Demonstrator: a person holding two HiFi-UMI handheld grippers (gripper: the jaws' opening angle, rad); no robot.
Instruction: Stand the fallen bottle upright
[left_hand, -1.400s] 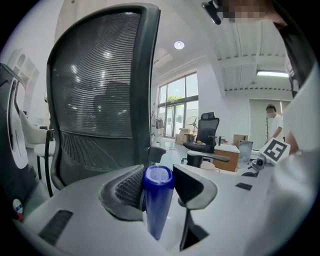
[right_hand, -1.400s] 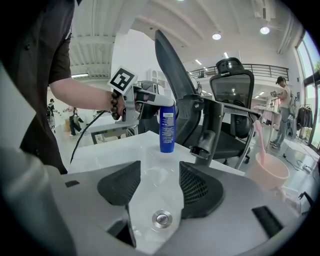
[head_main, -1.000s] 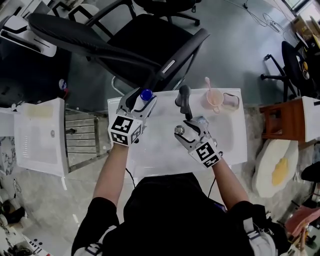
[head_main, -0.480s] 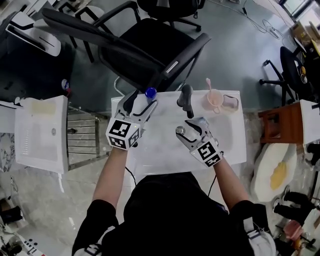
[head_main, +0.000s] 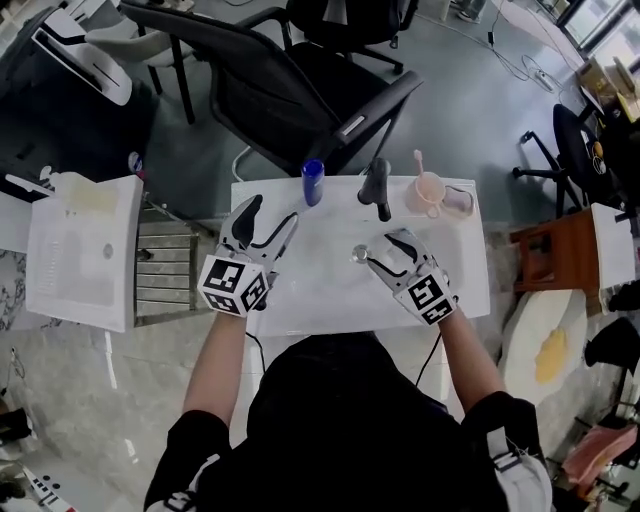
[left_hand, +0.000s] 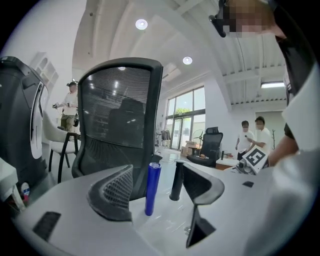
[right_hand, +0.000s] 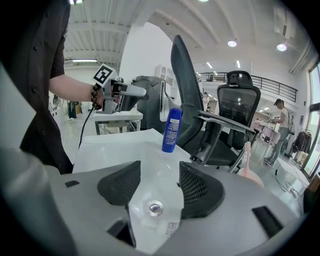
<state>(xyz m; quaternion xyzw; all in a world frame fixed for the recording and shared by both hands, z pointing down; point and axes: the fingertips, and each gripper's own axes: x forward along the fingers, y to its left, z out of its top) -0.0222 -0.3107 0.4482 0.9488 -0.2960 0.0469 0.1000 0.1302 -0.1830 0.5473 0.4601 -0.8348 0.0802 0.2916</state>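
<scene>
The bottle (head_main: 313, 183) is seen upright at upper centre, just beyond the nearer left gripper (head_main: 270, 212), whose just-opened jaws are empty; the right gripper (head_main: 378, 248) is held with jaws apart

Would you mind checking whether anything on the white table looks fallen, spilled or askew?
Nothing stands out: the blue bottle stands upright near the far edge of the white table, the black cylinder beside it is upright too, and no spill shows.

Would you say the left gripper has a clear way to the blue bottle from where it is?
Probably yes. The left gripper has just been opening its jaws and they touch nothing; the upright blue bottle stands straight ahead in line with their gap, only bare table between.
</scene>
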